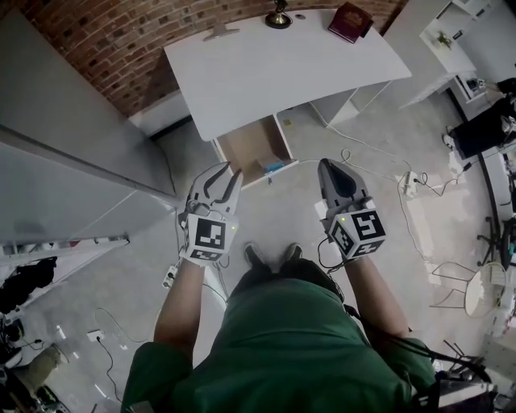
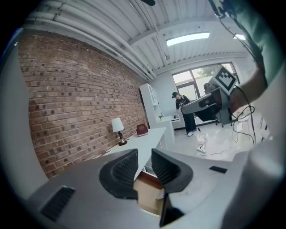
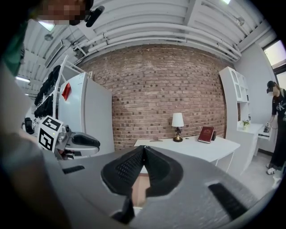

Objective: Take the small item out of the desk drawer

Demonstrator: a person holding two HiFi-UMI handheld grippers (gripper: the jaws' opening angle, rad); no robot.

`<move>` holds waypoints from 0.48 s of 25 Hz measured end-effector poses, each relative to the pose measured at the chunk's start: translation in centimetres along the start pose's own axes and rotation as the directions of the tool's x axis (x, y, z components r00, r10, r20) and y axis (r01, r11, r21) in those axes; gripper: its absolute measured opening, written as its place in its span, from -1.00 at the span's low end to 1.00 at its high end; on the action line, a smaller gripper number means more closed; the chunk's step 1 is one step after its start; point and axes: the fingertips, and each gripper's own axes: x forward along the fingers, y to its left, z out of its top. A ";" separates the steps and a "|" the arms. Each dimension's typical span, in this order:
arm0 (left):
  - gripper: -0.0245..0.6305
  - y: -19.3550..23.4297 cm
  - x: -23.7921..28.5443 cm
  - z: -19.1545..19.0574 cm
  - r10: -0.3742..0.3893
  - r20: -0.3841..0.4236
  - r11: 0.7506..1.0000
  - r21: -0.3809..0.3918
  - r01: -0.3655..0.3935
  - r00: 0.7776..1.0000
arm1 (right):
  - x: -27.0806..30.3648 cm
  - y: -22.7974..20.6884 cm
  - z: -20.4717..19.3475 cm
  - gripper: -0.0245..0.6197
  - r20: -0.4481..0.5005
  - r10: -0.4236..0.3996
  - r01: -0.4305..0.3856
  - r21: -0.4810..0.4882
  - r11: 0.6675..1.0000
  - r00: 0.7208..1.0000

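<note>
The white desk (image 1: 274,68) stands ahead with its drawer (image 1: 251,145) pulled out, showing a bare wooden bottom. A small blue item (image 1: 272,168) lies in the drawer's front right corner. My left gripper (image 1: 227,171) hangs in the air just in front of the drawer's front left corner, jaws a little apart with nothing between them. In the left gripper view, the left gripper (image 2: 144,156) looks down onto the drawer (image 2: 149,197). My right gripper (image 1: 329,165) floats over the floor to the right of the drawer; its jaws meet at the tips, empty, as the right gripper view shows (image 3: 144,148).
A lamp (image 1: 279,16) and a dark red book (image 1: 350,22) sit at the desk's back edge against the brick wall. A tall white cabinet (image 1: 64,153) stands at the left. A power strip (image 1: 409,184) and cables lie on the floor at the right. A person (image 2: 183,114) stands far off.
</note>
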 end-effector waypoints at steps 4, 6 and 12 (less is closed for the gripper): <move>-0.66 0.1 1.7 -1.1 -0.015 -0.022 1.000 0.009 0.015 1.000 | 1.5 -1.1 -0.5 -0.91 -0.010 -0.001 0.001 0.011 1.000 1.000; -0.66 0.0 2.6 -1.9 -0.022 -0.047 1.000 0.017 0.022 0.999 | 2.4 -1.8 -0.9 -0.91 -0.013 0.006 -0.005 0.026 1.000 1.000; -0.66 0.3 5.8 -4.2 -0.008 -0.116 0.999 0.035 0.012 0.993 | 6.0 -3.9 -1.4 -0.91 -0.005 0.056 -0.055 0.065 0.996 0.998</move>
